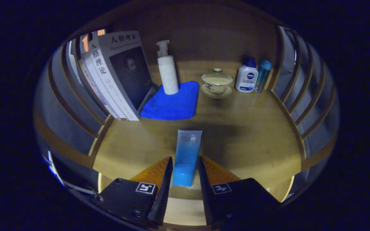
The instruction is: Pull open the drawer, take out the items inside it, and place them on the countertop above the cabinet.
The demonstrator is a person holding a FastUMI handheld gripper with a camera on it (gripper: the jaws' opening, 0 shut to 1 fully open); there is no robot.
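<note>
The desk (252,128) is the broadest thing here, a wooden top fenced on both flanks by slatted rails, and it reads as the countertop above the cabinet where the drawer's contents are meant to end up. Along its far side sits a row of things: a leaning stack of books (117,77) propped against the left rail, which is likely what keeps them from sliding flat; a folded blue cloth (172,104) just beside them; a white pump bottle (167,72) standing upright on the cloth's far corner; a lidded tea bowl (217,84) on its saucer to the right; then a small white bottle (246,78) and a slim teal bottle (262,75) touching or nearly touching each other near the right rail.

Smallest and nearest is the blue tube (187,154), the task's thing at this moment. It lies lengthwise between the gripper (185,168) fingers, its capped end back between them and its flat crimped end pointing ahead toward the cloth. The fingers (165,175) stand narrowly parted, each close against a side of the tube; whether they press on it cannot be told from this view. The tube appears to rest low over or on the front part of the desk, well apart from the back row, which suggests it is being set down where there is free room
</note>
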